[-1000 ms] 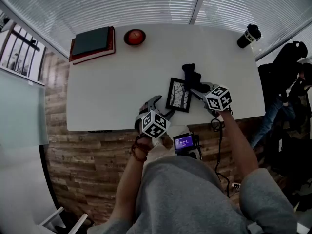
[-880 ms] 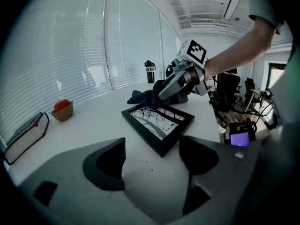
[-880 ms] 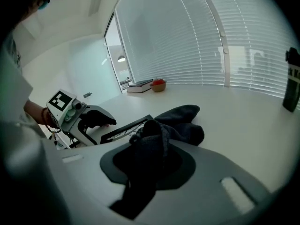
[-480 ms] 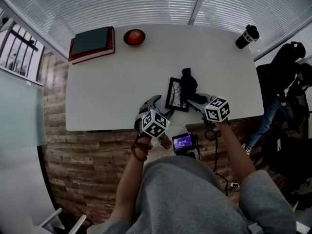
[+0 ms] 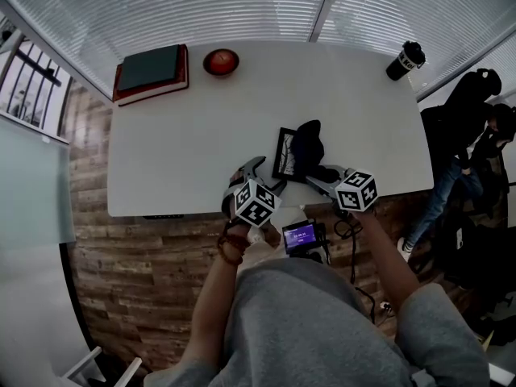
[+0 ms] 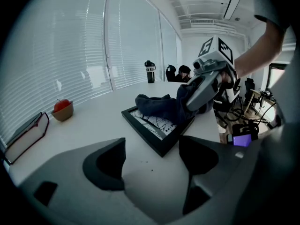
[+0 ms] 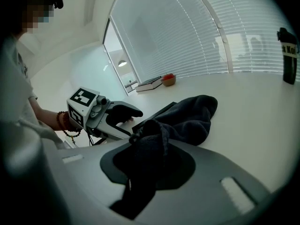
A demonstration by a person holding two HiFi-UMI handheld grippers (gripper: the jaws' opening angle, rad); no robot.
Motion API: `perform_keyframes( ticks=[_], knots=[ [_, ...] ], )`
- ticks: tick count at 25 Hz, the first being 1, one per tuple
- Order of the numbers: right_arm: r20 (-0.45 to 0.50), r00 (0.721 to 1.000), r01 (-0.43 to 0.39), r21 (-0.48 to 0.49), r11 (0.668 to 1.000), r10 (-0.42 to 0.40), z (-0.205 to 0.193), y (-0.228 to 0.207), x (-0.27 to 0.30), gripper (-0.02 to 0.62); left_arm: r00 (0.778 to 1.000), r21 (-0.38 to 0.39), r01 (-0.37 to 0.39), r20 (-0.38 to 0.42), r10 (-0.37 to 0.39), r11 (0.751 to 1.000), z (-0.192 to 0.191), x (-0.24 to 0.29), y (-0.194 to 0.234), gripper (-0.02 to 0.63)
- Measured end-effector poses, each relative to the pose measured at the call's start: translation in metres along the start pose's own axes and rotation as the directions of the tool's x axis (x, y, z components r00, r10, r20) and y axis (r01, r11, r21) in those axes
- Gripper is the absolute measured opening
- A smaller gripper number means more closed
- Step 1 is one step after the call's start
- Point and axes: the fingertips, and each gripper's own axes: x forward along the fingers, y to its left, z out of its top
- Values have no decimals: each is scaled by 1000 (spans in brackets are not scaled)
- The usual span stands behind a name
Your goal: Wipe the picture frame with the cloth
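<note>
A black picture frame lies flat on the white table near its front edge. A dark cloth is draped over the frame's right part. My right gripper is shut on the cloth, with a bunch of it pinched between the jaws. My left gripper stands open just short of the frame's near left corner, nothing between its fingers. In the left gripper view the frame lies ahead of the open gripper, with the cloth and the right gripper on top of it.
At the table's back left lie a red-edged book and a bowl with a red apple. A black bottle stands at the back right. A person sits off to the right. A small device with a lit screen is at my waist.
My right gripper has drawn the cloth leftward and toward me, from beside the frame onto its right part. The left gripper has stayed put.
</note>
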Motion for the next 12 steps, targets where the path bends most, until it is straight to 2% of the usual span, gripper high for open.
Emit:
perform_keyframes(
  ticks=[5, 8, 12],
  knots=[
    [9, 1000, -5, 24, 1000, 5, -5, 9, 0, 81, 1000, 2, -2, 3, 2, 1000, -1, -1, 1, 347],
    [24, 999, -30, 72, 997, 28, -7, 14, -3, 81, 1000, 1, -2, 1, 2, 1000, -1, -1, 1, 347],
    [80, 995, -67, 118, 991, 58, -7, 25, -12, 81, 1000, 0, -4, 2, 4, 1000, -1, -3, 0, 347]
  ],
)
